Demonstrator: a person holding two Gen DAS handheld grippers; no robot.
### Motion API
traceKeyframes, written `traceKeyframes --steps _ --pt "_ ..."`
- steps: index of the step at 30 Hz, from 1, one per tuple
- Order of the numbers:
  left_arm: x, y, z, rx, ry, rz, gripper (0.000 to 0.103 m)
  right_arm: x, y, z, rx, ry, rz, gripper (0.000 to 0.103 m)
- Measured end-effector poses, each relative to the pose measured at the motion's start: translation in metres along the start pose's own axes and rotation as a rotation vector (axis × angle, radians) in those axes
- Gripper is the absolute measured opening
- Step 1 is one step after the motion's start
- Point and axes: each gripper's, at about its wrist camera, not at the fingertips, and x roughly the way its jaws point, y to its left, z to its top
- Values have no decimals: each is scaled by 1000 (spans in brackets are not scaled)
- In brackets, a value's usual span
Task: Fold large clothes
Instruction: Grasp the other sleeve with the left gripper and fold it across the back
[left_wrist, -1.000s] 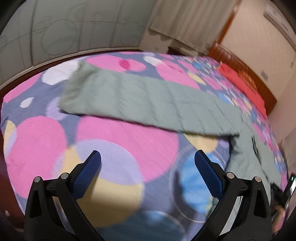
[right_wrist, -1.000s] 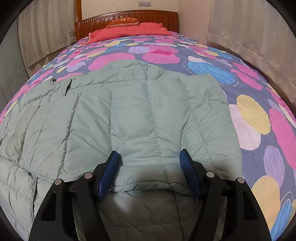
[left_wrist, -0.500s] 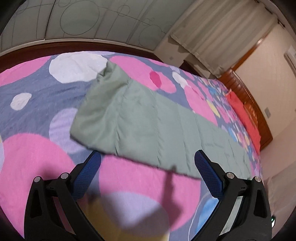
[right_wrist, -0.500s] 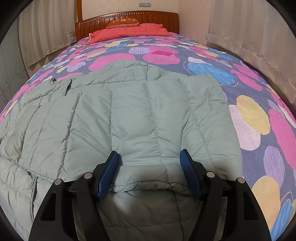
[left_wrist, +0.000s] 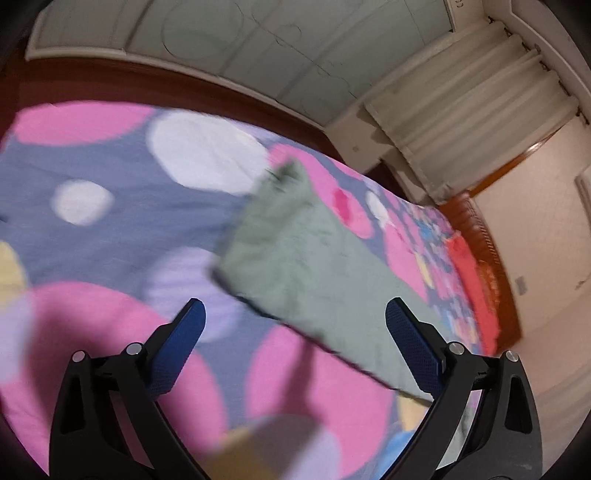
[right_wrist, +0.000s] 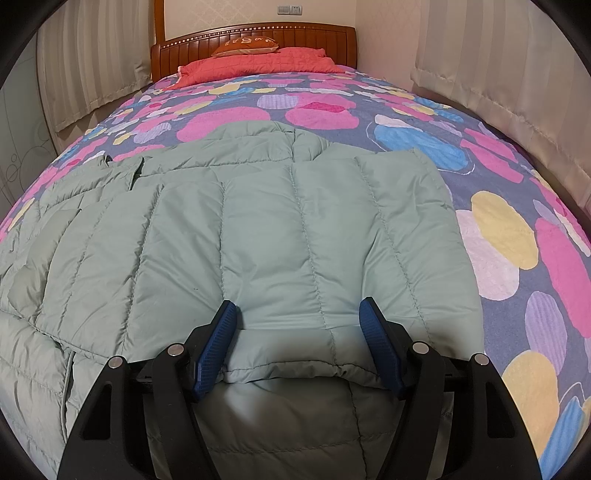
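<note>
Two grippers are ours: the left gripper (left_wrist: 295, 317) hovers with its jaws spread wide and nothing between them, above the spotted bedspread (left_wrist: 110, 229), the jacket's green sleeve (left_wrist: 314, 273) lying just ahead. Further right, our right gripper (right_wrist: 299, 314) presses its blue pads into a folded edge of the green quilted jacket (right_wrist: 258, 229), which lies flat across the bed, red pillows (right_wrist: 258, 62) beyond.

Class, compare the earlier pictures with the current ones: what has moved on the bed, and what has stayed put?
The left tongs have swung toward the cuff end of the green jacket's sleeve, which now lies larger and nearer ahead of their open fingers; nothing is grasped. The right tongs stayed put, fingers either side of the folded jacket edge. The jacket itself has not shifted on the bedspread.
</note>
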Motion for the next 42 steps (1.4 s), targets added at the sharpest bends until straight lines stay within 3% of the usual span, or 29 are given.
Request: traceKeyframes --steps 2,10,12,14,19,21,23,28,35,42 --pt "2 6 5 11 -7 28 98 0 0 0 0 0 0 68" --pt "34 -2 31 94 -1 25 96 0 1 0 -1 -1 -1 68" --pt "34 -3 32 74 5 11 76 0 1 -1 -2 -2 -2 68" --pt "36 -3 31 69 12 -2 70 0 -1 1 -2 -2 -3 68" --pt "41 -12 23 99 33 -35 39 0 0 -1 -2 -2 -2 68" --pt "43 -18 22 111 47 -47 17 0 0 0 -2 -3 -2 68" --pt "42 -25 20 121 50 -40 15 0 0 0 -1 -3 -1 68" --pt "34 -82 3 268 32 -86 9 -1 0 0 -1 -3 0 68" --pt "27 -190 -47 428 96 -279 8 -1 -1 1 1 -4 4 68" --pt "30 -300 -155 626 249 -451 8 -2 -2 5 8 -7 13 68"
